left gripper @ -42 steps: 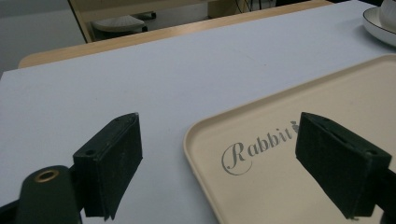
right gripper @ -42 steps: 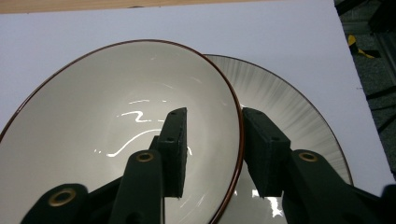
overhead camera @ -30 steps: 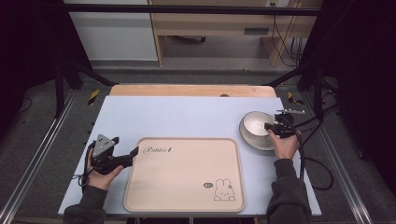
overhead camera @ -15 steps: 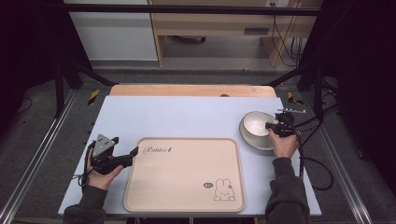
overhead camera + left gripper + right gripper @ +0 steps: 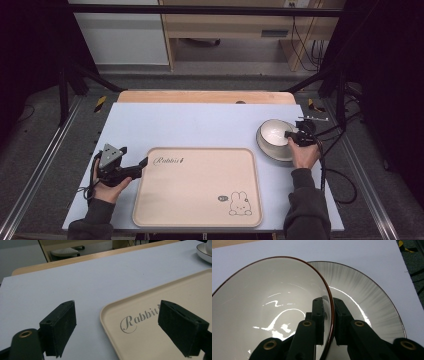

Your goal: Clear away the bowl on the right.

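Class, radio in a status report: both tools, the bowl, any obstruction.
Right tool shut on bowl rim, bowl sitting on plate. Left tool open, straddling tray corner. Nothing blocking.

left gripper [image 5: 142,164] rests level with jaws wide apart; right gripper [image 5: 289,135] has its jaws clamped together.
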